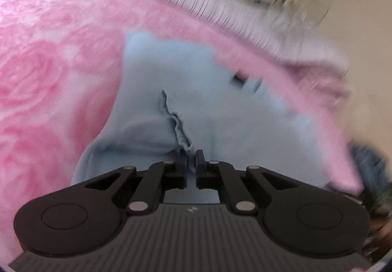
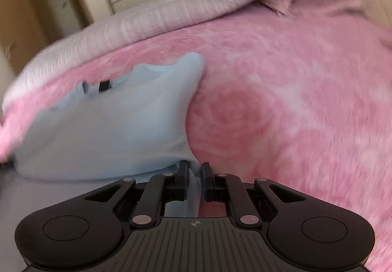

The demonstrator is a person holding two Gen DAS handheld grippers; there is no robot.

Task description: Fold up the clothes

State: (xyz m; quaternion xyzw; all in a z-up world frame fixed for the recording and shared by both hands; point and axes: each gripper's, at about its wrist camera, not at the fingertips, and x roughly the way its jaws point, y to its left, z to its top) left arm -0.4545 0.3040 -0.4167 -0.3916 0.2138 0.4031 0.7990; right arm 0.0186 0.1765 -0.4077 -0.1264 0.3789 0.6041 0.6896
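Pinched at its near edge by both black two-finger grippers, left point(image 1: 193, 159) and right point(image 2: 194, 169), each clamped narrow on cloth: pale blue soft garment point(image 1: 186, 90), stretching up-frame across fluffy pink rose-patterned blanket point(image 1: 49, 71), equally near either.

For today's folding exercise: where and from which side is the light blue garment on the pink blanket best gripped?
Grip the light blue garment at its near edge, coming from the near side, as the left gripper and right gripper do; that edge bunches into pinchable folds, while the rest lies flat on the pink blanket.
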